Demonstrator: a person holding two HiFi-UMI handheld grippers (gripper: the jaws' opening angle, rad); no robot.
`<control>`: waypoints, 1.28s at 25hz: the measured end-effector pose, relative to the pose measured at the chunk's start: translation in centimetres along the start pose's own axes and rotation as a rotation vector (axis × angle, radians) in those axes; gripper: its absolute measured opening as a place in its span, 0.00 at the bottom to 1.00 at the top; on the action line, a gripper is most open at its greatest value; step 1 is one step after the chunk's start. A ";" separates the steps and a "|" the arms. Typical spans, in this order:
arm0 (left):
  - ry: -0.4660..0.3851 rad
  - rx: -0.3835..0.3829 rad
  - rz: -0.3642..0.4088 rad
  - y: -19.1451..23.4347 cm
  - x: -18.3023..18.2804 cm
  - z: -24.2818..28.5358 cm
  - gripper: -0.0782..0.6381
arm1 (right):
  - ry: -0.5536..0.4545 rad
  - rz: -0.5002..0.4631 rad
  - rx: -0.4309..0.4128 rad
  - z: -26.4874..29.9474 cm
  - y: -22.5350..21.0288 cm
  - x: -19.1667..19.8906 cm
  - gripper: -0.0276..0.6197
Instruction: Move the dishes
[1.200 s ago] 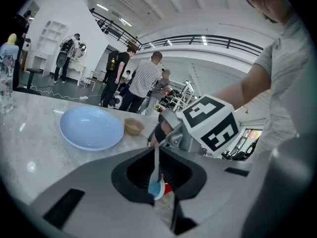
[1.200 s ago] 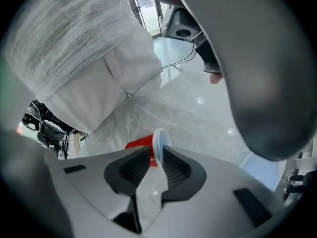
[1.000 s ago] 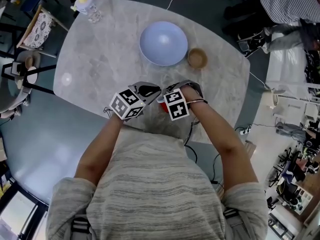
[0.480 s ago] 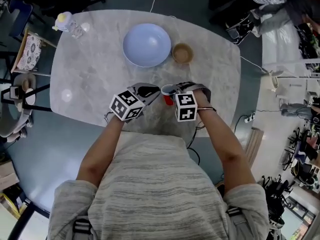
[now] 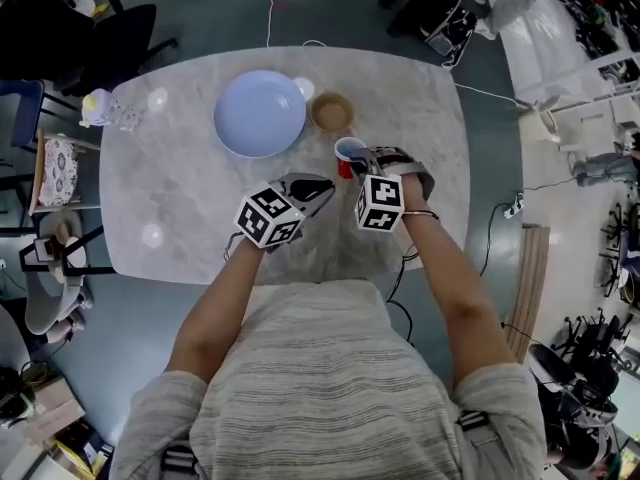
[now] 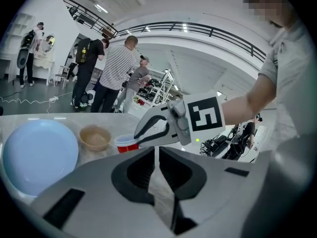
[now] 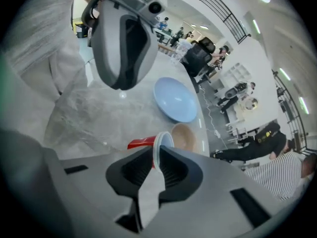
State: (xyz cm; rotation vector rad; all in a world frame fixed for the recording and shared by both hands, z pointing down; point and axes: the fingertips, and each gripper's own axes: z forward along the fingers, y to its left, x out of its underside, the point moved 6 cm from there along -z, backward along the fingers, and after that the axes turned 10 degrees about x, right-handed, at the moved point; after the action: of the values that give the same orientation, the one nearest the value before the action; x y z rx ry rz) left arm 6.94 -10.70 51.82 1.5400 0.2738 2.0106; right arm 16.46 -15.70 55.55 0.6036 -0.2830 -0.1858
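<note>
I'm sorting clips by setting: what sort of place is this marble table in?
Likely a big open workshop or lab hall, not a home: cables trail across the floor, a railed mezzanine runs overhead, and several people stand among equipment behind the table.

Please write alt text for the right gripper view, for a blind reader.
The right tongs, which have just been closing, pinch the rim of a red cup over a marble table. Beyond it sit a tan bowl and a blue bowl; the left tongs, shut, fill the upper left.
</note>
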 end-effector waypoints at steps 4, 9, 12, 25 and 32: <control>0.022 0.010 -0.025 0.9 -1.1 2.0 0.14 | 0.053 0.064 0.112 1.2 -2.8 3.5 0.13; 0.047 0.017 -0.052 1.9 -0.9 2.7 0.14 | 0.121 0.106 0.222 3.4 -5.6 6.1 0.13; 0.070 0.024 -0.057 2.3 -0.9 3.3 0.14 | 0.147 0.113 0.266 4.8 -7.0 7.5 0.13; 0.105 0.050 -0.086 3.5 -1.5 5.7 0.14 | 0.166 0.100 0.365 8.5 -7.8 9.5 0.13; 0.116 0.047 -0.092 3.6 -1.1 5.7 0.14 | 0.151 0.126 0.398 8.4 -7.1 9.1 0.13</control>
State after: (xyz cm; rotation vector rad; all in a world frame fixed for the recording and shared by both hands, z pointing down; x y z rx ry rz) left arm 11.24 -15.24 54.44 1.4151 0.4332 2.0370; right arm 21.76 -28.17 59.88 0.9860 -0.2119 0.0404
